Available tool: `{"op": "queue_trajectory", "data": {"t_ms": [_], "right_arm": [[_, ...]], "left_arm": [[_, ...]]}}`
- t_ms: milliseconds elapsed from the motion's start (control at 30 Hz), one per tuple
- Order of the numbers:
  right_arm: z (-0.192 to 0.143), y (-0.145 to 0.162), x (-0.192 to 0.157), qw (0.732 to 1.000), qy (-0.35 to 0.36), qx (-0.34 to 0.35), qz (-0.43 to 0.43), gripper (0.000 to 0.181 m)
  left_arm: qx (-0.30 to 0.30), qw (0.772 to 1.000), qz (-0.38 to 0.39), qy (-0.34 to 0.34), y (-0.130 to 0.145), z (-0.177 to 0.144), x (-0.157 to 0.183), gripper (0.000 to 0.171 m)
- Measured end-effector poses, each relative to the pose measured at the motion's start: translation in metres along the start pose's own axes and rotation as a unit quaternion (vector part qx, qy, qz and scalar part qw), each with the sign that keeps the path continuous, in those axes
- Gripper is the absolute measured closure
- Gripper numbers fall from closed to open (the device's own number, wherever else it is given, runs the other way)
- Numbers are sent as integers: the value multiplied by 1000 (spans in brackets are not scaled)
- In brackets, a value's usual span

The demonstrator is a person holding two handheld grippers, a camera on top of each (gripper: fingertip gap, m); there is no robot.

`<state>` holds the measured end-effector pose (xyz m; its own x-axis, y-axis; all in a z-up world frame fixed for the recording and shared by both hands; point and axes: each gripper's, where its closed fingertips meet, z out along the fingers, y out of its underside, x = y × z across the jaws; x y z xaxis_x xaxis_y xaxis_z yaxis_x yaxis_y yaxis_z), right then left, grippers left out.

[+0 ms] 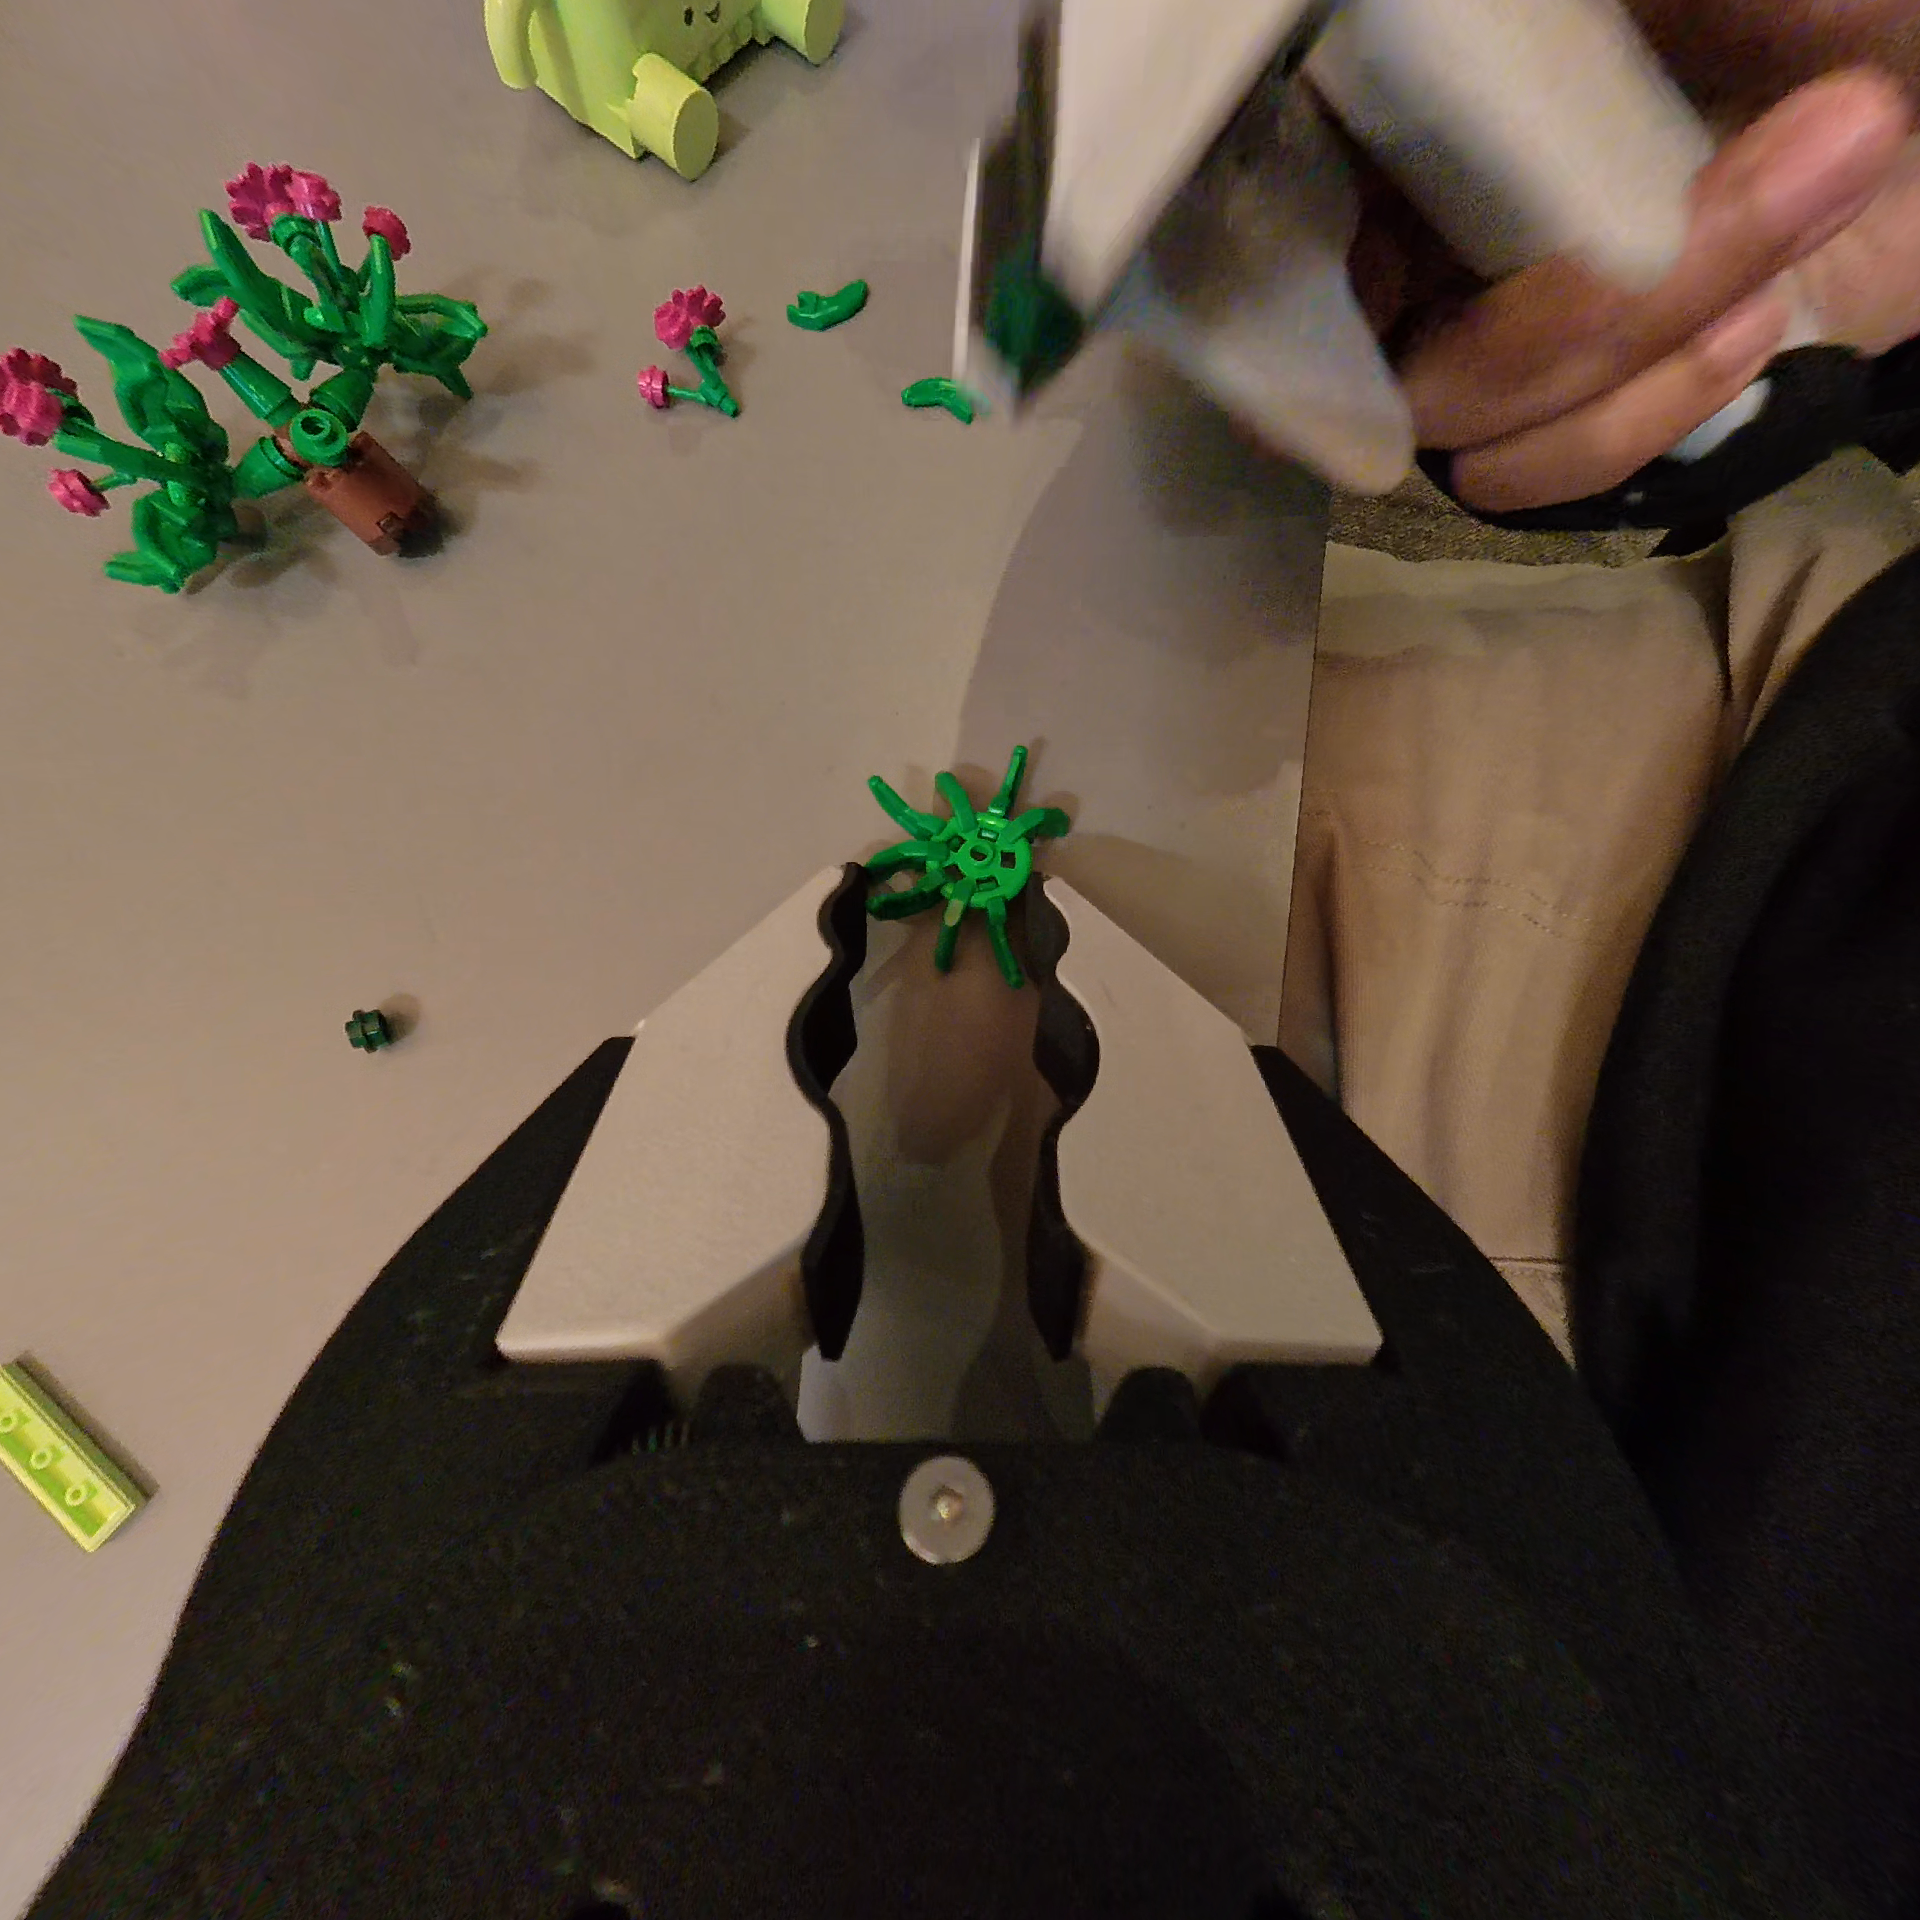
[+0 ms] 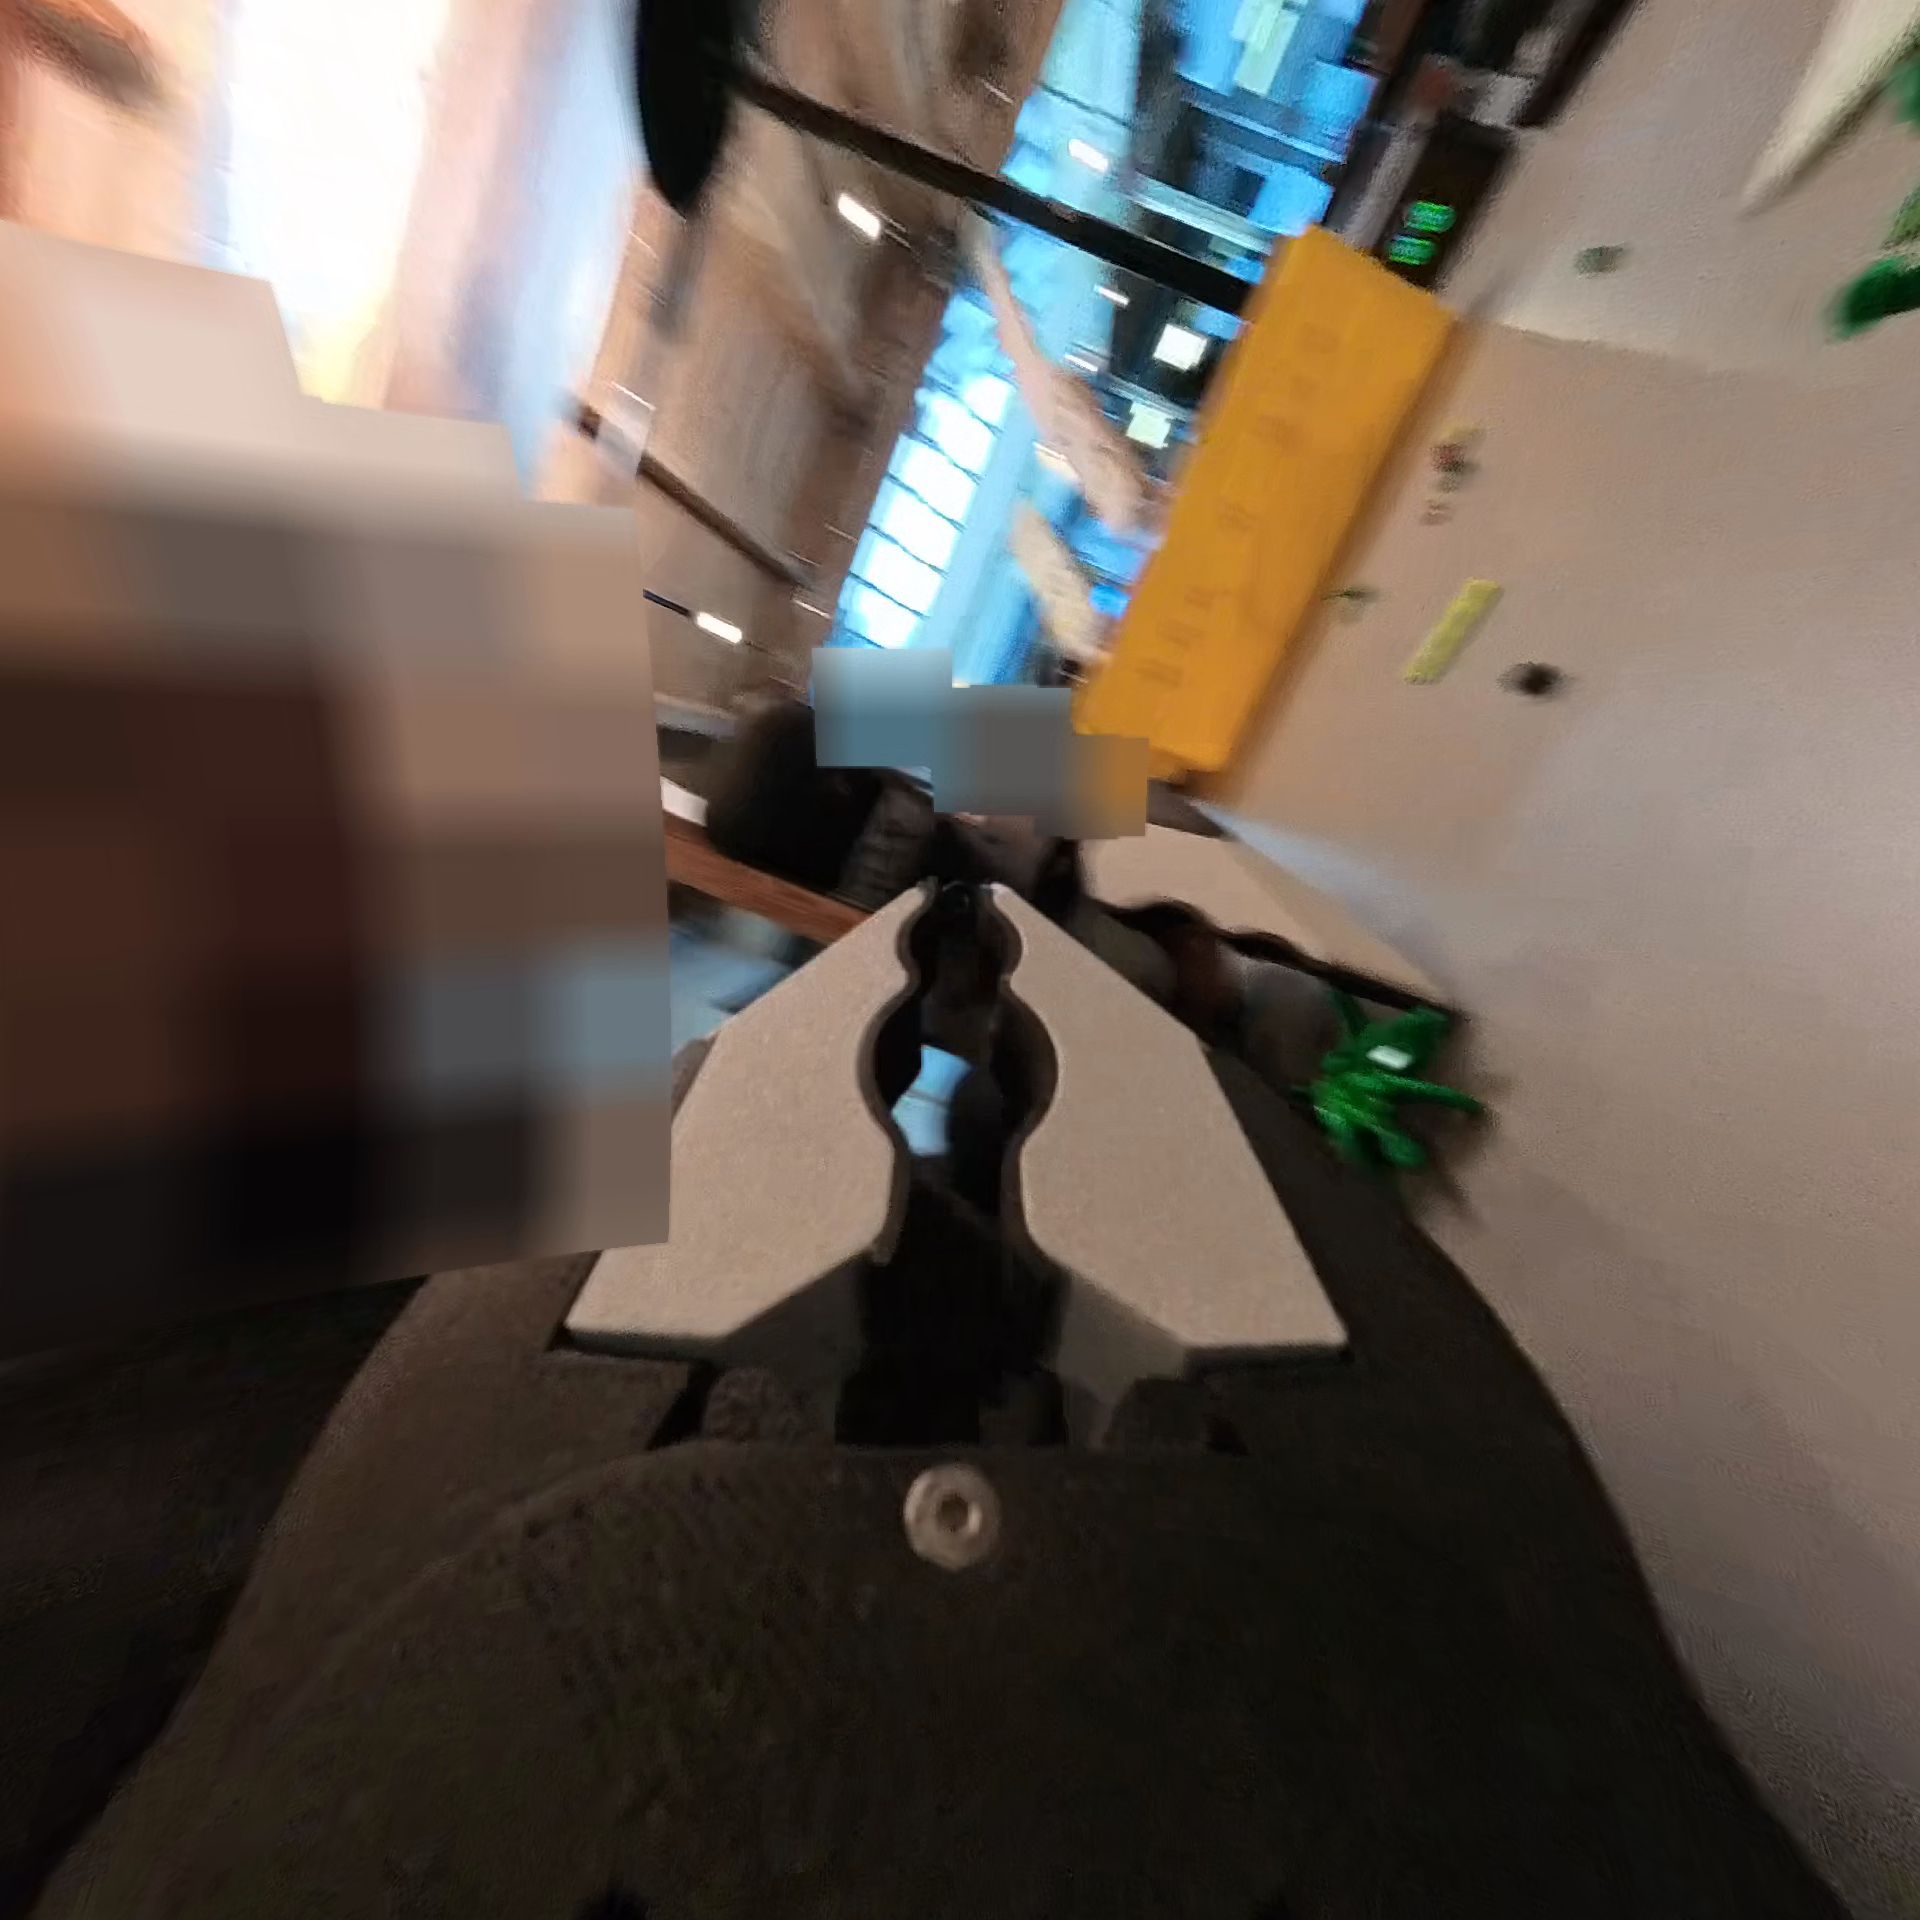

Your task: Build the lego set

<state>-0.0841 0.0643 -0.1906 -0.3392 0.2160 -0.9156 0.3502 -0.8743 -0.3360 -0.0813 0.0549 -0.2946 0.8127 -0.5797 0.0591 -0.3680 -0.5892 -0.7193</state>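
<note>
My left gripper (image 1: 951, 878) is shut on a bright green spiky leaf piece (image 1: 961, 857) at its fingertips, above the grey table (image 1: 623, 727) near its right edge. The same leaf piece shows blurred in the right wrist view (image 2: 1371, 1081). My right gripper (image 2: 956, 899) is shut on a small dark green piece (image 2: 954, 914). In the left wrist view it is blurred at the top right (image 1: 1023, 332), held by a hand (image 1: 1662, 312), with the dark piece (image 1: 1023, 317) at its tips. A built plant with green leaves and magenta flowers on a brown base (image 1: 260, 384) lies at far left.
On the table lie a lime green figure (image 1: 665, 62), a small flower sprig (image 1: 691, 348), two green leaf pieces (image 1: 826, 304), a dark green stud (image 1: 369, 1029) and a lime plate (image 1: 68, 1455). The table edge runs down the right (image 1: 1299, 831). The right wrist view is motion-blurred.
</note>
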Motion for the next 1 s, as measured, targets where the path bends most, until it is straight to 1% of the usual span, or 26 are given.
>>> {"op": "queue_trajectory", "data": {"t_ms": [33, 67, 100, 133, 200, 233, 300, 333, 400, 533, 767, 867, 1000], "right_arm": [[-1, 7, 14, 997, 62, -28, -43, 177], [-3, 12, 26, 987, 120, -58, -95, 177], [-5, 16, 36, 969, 173, -89, -150, 177], [-9, 18, 45, 946, 221, -119, -204, 177], [-14, 20, 56, 894, 287, -172, -298, 177], [-14, 21, 59, 869, 308, -195, -336, 177], [-13, 24, 63, 827, 327, -231, -394, 177], [-11, 26, 64, 812, 330, -245, -415, 177], [-8, 31, 67, 793, 331, -268, -436, 177], [-10, 39, 79, 771, 342, -308, -440, 177], [-12, 40, 79, 745, 349, -342, -454, 177], [-12, 42, 78, 747, 341, -356, -446, 177], [-12, 43, 78, 762, 328, -361, -426, 177]], "left_arm": [[0, 1000, 0, 0, 0, 0, 0, 143], [0, 1000, 0, 0, 0, 0, 0, 143], [0, 1000, 0, 0, 0, 0, 0, 143], [0, 1000, 0, 0, 0, 0, 0, 143], [0, 1000, 1, 0, 0, 0, 0, 143], [-1, 1000, 1, 0, 0, 0, 0, 143], [-1, 1000, 3, -1, 0, 0, 0, 143], [-1, 1000, 3, -1, 0, 0, 1, 143], [-1, 1000, 4, -2, 0, 0, 1, 143], [-1, 1000, 7, -3, 0, 0, 1, 143], [-1, 1000, 11, -5, 0, 0, 2, 143], [-1, 1000, 13, -6, 0, 0, 2, 143], [-1, 1000, 14, -7, 0, 0, 2, 144]]}}
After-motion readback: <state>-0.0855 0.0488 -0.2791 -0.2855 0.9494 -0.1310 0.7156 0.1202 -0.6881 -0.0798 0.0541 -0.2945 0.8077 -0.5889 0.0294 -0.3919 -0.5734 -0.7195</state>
